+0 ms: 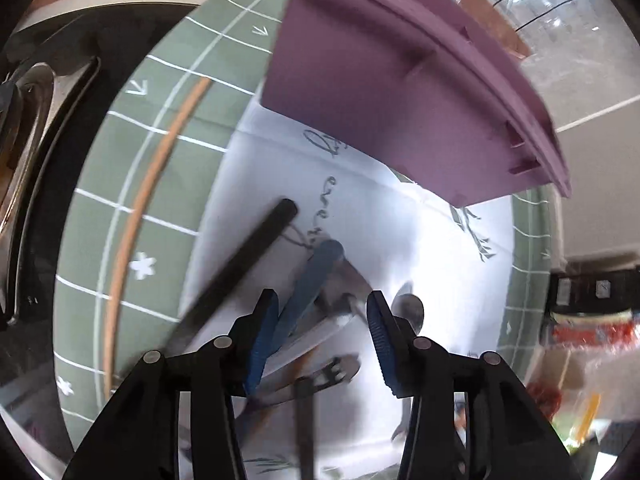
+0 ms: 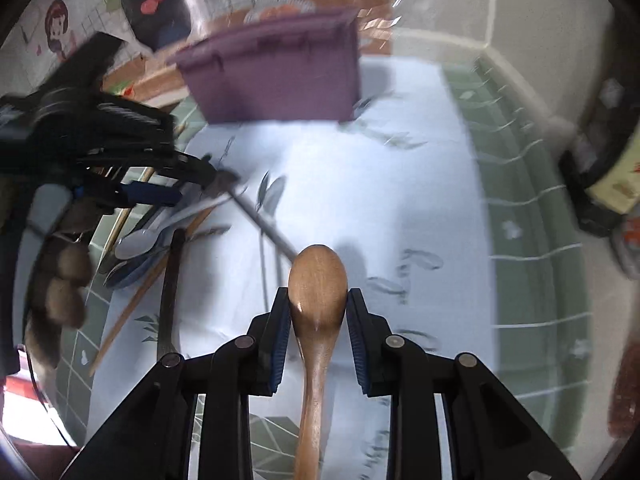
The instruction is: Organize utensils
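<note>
While the right wrist view is filled at lower centre by the right gripper (image 2: 318, 312), its blue pads pressed against both sides of the bowl of a wooden spoon (image 2: 318, 280) whose handle runs down out of the bottom edge, the left wrist view shows none of that spoon. It shows instead the left gripper (image 1: 322, 332) with its jaws spread wide and gripping nothing, hanging over a loose pile of utensils (image 1: 316, 320) at lower centre: a blue handle (image 1: 308, 284) beside the left pad, a black handle (image 1: 244, 256) slanting to the upper right, a metal spoon bowl (image 1: 410, 308) near the right pad.

Only the right wrist view takes in the person's hand (image 2: 60, 280) at the left edge and the left gripper (image 2: 160, 184) from the side, above that same pile at middle left. A purple bin (image 1: 400, 100) stands in the upper right of the left view and at upper centre (image 2: 276, 76) of the right view, blurred there. Everything rests on a white and green cloth (image 2: 380, 192). A thin wooden stick (image 1: 148, 200) lies along the green border at the left of the left view.
</note>
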